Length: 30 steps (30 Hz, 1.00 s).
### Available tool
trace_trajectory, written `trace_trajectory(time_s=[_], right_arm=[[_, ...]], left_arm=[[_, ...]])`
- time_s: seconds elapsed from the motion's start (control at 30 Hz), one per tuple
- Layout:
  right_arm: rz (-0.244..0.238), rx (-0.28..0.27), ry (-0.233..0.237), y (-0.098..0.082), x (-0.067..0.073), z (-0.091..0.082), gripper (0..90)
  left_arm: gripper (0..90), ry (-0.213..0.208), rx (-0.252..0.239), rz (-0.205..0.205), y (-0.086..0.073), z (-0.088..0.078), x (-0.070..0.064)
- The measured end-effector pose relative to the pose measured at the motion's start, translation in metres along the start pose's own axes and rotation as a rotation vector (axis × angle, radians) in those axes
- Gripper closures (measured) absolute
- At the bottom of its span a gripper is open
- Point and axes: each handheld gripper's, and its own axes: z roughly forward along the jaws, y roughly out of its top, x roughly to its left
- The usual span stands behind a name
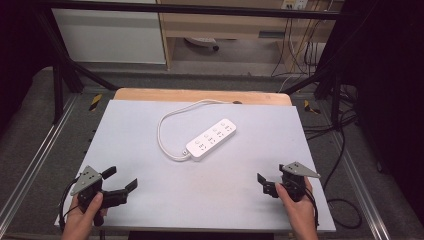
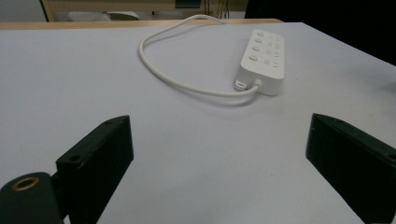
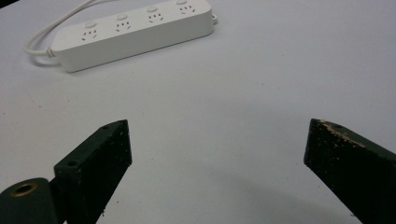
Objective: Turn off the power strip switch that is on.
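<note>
So both grippers, left (image 1: 121, 181) and right (image 1: 261, 182), sit spread and empty, the power strip (image 1: 211, 139) ahead between them on the table (image 1: 150, 200); likely approach step, reach forward level, jaws wide.

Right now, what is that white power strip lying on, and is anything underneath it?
The power strip lies flat on the pale table top, its cord looping behind it. Whatever might be beneath its body is covered.

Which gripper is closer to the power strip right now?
Right, though only slightly. The right gripper sits toward the person and to the right of the power strip; the left gripper sits farther out, toward the person and to its left.
</note>
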Motion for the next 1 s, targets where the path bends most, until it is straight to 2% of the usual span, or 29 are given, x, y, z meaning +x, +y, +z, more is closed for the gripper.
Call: trace_trajectory(time_s=[0.17, 0.37, 0.67, 0.8, 0.9, 1.0], right_arm=[[0.007, 0.016, -0.012, 0.001, 0.001, 0.0, 5.4], [0.004, 0.008, -0.014, 0.002, 0.002, -0.002, 5.3], [-0.02, 0.014, 0.068, 0.021, 0.014, -0.01, 4.6], [-0.018, 0.012, 0.087, 0.033, 0.014, -0.007, 6.3], [-0.007, -0.001, 0.098, 0.043, 0.013, -0.003, 6.8], [-0.003, -0.01, 0.109, 0.055, 0.013, 0.003, 6.0]], left_arm=[[7.3, -0.001, 0.004, 0.014, 0.0, 0.0, -0.002], [7.0, 0.004, 0.009, 0.025, -0.001, 0.001, -0.003], [5.4, 0.005, 0.001, 0.035, 0.0, 0.005, 0.0], [5.5, 0.029, -0.001, 0.047, 0.002, 0.009, 0.006], [5.5, 0.049, 0.001, 0.037, 0.001, 0.009, 0.01], [5.7, 0.052, 0.001, 0.033, 0.001, 0.008, 0.01]])
